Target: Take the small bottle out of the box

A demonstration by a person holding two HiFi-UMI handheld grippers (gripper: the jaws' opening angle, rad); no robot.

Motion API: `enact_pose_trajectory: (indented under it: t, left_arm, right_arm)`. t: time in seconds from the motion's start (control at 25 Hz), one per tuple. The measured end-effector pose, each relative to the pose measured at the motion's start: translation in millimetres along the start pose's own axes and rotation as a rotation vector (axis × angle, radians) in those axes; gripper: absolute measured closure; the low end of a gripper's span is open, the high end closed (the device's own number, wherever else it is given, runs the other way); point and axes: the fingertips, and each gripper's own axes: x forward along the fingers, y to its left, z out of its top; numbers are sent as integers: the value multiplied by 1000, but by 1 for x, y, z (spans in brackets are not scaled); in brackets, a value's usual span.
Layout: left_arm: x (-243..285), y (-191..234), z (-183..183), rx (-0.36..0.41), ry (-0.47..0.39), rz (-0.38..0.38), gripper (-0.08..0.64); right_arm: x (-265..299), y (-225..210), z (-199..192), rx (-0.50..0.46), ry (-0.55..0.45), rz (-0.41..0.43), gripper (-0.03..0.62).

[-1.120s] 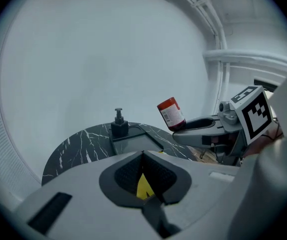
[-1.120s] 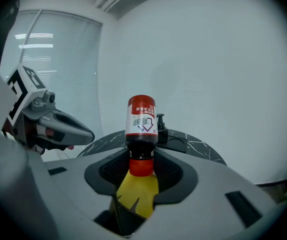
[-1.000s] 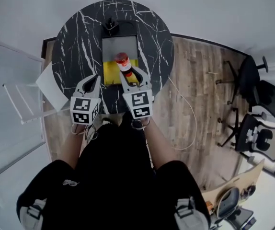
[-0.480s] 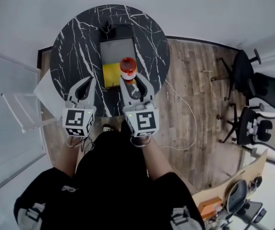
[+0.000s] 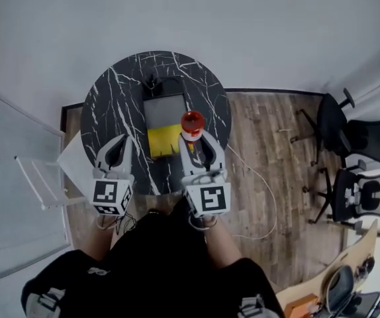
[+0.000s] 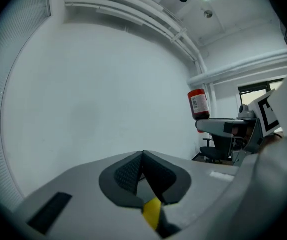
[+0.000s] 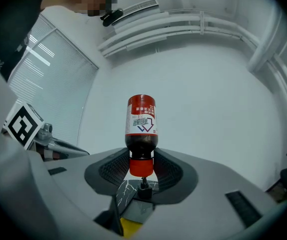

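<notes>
My right gripper (image 5: 197, 142) is shut on the small bottle (image 5: 192, 122), holding it up above the right side of the open grey box (image 5: 165, 107) with a yellow inside. In the right gripper view the bottle (image 7: 142, 124), dark with a red label, sticks out from the right gripper (image 7: 141, 160), whose pads clamp its red cap end. My left gripper (image 5: 115, 156) hovers over the near left of the black marble table (image 5: 114, 98), shut on nothing; in the left gripper view the left gripper (image 6: 143, 159) has its pads touching. That view also shows the bottle (image 6: 198, 104) at the right.
A small black object (image 5: 152, 81) stands behind the box. A white sheet (image 5: 76, 161) hangs off the table's left edge by a white rack (image 5: 41, 177). Office chairs (image 5: 365, 141) stand at the right on the wooden floor, where a white cable (image 5: 259, 177) lies.
The right gripper has lifted the bottle from low and tilted over the yellow part of the box to upright above its right edge. The left gripper stays beside the box.
</notes>
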Motion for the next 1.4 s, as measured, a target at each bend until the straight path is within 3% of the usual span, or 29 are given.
enact_pose_trajectory:
  t: [0.36, 1.4]
  left_arm:
    - [1, -10, 31, 21, -62, 4, 561]
    - [25, 4, 39, 1, -30, 4, 561]
  right_arm:
    - [2, -13, 22, -39, -20, -1, 451]
    - [30, -10, 35, -69, -21, 82, 451]
